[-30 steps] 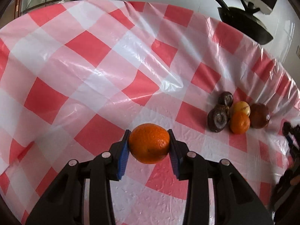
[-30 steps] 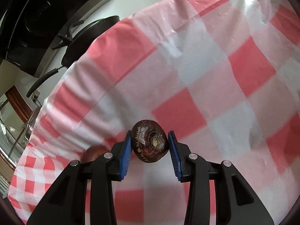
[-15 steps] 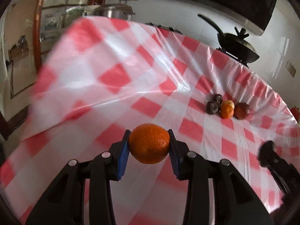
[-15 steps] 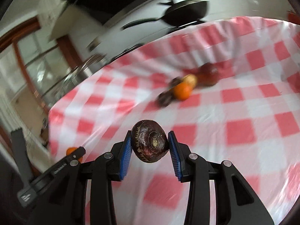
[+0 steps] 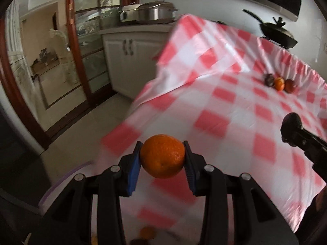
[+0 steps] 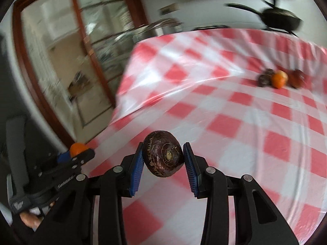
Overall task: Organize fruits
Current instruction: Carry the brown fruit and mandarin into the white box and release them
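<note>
Left gripper (image 5: 162, 159) clamps an orange (image 5: 162, 158); right gripper (image 6: 162, 157) grips a dark water chestnut (image 6: 162, 156); gripper lettering blurred, unreadable.

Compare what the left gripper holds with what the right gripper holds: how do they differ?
The orange in the left gripper is bright and evenly pebbled; the dark fruit in the right gripper is brown-purple, with ringed markings. The orange looks rounder, the dark fruit flatter. Both are clamped between blue pads above the checked tablecloth.

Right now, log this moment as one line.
left tool: shut on orange | right tool: shut on dark fruit | fruit pile: far on table
</note>
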### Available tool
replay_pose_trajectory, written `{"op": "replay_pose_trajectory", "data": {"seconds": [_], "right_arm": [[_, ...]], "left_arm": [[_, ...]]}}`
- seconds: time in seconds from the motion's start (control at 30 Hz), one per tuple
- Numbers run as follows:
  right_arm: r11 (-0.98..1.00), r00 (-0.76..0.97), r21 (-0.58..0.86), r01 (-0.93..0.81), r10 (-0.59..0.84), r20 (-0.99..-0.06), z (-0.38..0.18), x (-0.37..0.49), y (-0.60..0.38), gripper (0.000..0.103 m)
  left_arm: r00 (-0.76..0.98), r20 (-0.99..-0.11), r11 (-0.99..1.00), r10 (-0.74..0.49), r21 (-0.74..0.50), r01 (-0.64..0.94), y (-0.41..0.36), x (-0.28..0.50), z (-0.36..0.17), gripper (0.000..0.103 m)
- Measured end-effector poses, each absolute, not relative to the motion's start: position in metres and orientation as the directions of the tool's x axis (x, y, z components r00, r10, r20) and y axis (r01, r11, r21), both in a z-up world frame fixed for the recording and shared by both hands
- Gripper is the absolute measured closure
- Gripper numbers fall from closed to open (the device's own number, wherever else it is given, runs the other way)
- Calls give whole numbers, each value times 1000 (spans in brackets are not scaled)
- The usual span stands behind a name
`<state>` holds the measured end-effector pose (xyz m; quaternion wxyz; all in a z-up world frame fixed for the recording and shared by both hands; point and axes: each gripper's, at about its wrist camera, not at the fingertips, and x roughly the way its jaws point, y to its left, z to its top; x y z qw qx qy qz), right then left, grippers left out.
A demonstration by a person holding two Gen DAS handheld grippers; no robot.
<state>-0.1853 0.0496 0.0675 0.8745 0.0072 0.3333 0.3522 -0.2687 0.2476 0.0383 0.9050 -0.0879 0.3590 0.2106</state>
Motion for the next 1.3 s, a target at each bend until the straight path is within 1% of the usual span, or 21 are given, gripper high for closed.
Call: {"op": "replay_pose_trajectory", "data": {"seconds": [0.23, 0.37, 0.5, 0.63, 0.9, 1.0, 1.1, 1.3], "right_arm": [[589, 378, 165, -791, 682, -626, 50, -249, 119, 64], [464, 274, 133, -876, 704, -655, 39, -288, 152, 64], [371, 184, 124, -920, 691, -699, 21, -316, 177, 64], [313, 124, 110, -943, 640, -758, -5, -338, 198, 64], [262, 44, 120, -957, 544, -838, -48, -353, 230, 64], [245, 32, 104, -964, 495, -868, -65, -356, 245, 64], [241, 30, 78, -967, 413, -910, -86, -355, 263, 64], [288, -12, 104, -952, 303, -953, -114, -345, 286, 64]], "left_arm": [[560, -714, 819, 421, 33, -572, 302, -340, 14, 64], [496, -749, 780, 440, 44, -625, 328, -369, -9, 64], [443, -790, 752, 424, 35, -658, 347, -391, -37, 64], [421, -811, 739, 406, 21, -673, 357, -402, -55, 64], [382, -847, 749, 370, 29, -662, 366, -404, -83, 64], [342, -874, 748, 345, 36, -662, 366, -401, -99, 64], [273, -908, 740, 318, 58, -670, 369, -398, -117, 64], [137, -956, 715, 257, 93, -692, 383, -404, -152, 64]]}}
